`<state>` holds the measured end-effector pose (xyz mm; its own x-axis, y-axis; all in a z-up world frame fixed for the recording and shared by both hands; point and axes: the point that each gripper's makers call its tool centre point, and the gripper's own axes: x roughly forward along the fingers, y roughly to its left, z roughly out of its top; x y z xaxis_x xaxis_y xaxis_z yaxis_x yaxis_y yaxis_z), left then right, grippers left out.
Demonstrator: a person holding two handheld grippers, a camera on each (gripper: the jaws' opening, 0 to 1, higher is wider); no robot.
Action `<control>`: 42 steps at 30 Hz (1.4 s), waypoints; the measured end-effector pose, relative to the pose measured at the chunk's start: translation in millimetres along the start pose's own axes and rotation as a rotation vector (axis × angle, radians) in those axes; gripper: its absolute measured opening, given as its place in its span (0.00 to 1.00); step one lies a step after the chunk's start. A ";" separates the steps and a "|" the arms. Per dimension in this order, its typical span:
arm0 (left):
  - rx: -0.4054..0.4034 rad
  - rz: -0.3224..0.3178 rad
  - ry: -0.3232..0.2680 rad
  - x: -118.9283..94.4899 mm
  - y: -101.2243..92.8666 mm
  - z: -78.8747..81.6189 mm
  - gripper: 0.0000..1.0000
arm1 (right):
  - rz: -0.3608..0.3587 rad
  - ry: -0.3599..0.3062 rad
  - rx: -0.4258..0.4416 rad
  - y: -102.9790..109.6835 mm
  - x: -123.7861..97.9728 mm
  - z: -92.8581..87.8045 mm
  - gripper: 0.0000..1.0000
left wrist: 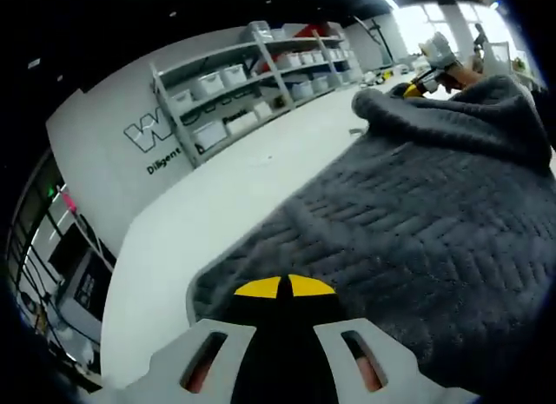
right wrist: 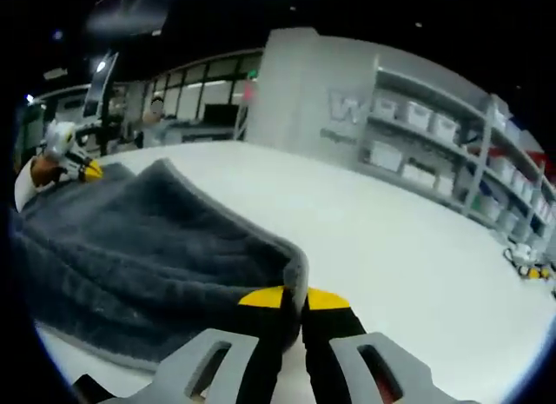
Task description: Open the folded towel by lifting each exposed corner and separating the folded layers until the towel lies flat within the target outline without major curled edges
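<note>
Bright overhead lighting, window glare (left wrist: 417, 22), strong fisheye bending, soft blurred edges

A white worktop (left wrist: 226, 195) runs toward a grey wall (left wrist: 104, 135) with lettering at upper left. Metal shelving (left wrist: 252, 74) holds white bins; bright windows (left wrist: 426, 22) glow at upper right.

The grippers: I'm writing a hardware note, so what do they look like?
Left gripper and right gripper match: two black fingers with yellow tips, rising from a pale grey body with slotted cut-outs. The left's slots show reddish inside. No cables or sleeves visible.
</note>
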<state>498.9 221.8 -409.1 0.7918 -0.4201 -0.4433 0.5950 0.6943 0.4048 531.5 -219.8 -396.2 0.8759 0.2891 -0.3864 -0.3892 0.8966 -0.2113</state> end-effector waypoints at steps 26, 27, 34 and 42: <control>-0.007 -0.002 -0.001 -2.2 -5.3 -0.7 0.01 | -0.077 0.037 -0.022 -80.2 -6.2 -22.0 0.01; -0.006 -0.002 -0.001 -2.4 -5.6 -0.7 0.01 | -0.080 0.040 -0.024 -83.3 -6.4 -23.2 0.01; -0.024 -0.003 -0.001 -3.3 -7.0 -1.0 0.01 | -0.090 0.033 0.000 -94.1 -10.5 -28.0 0.01; -0.017 0.009 0.010 -1.6 -4.0 -1.1 0.01 | -0.111 0.036 -0.038 -100.8 -14.5 -34.1 0.01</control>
<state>495.1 220.3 -410.9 0.7959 -0.4077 -0.4477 0.5850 0.7083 0.3951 548.3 -325.8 -399.8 0.9038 0.1760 -0.3902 -0.3013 0.9091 -0.2878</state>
